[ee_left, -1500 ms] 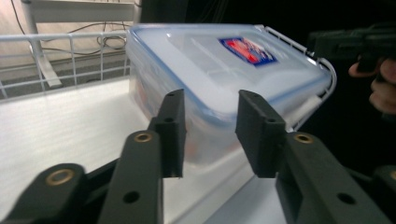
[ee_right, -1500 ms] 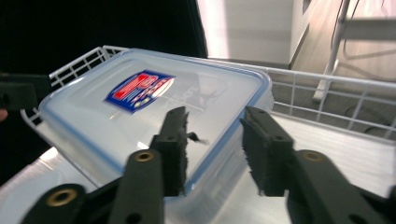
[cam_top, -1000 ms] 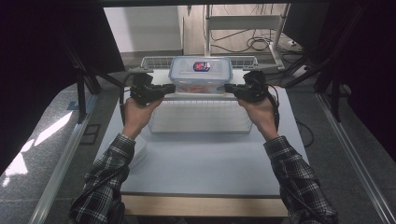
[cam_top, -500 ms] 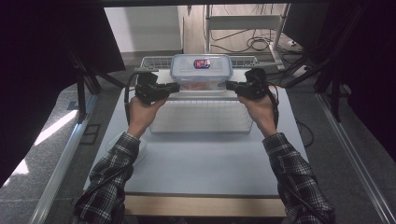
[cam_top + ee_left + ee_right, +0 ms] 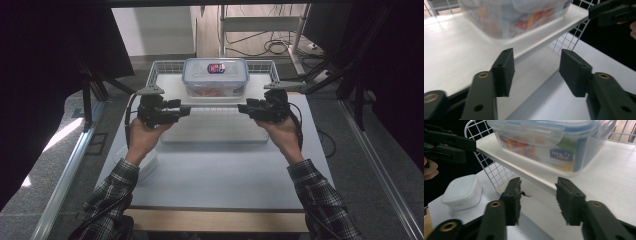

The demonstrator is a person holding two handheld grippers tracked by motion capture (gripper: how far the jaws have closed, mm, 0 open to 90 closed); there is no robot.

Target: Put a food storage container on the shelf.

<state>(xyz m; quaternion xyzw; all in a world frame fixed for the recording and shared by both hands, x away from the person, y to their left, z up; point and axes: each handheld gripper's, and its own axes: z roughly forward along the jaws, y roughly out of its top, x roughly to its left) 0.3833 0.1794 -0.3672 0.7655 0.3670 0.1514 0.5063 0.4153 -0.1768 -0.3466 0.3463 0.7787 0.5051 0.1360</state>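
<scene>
A small blue label on the side wall of the clear plastic container carries white lettering that looks like a brand name, but it is too blurred to read with certainty. From the high view, a dark sticker with red and white marks sits on the container's lid; its print is too small to make out.

A: The high view is dim at both sides, and daylight falls on the floor at lower left.

B: In both gripper views the white shelf glares, and the box blurs.
</scene>
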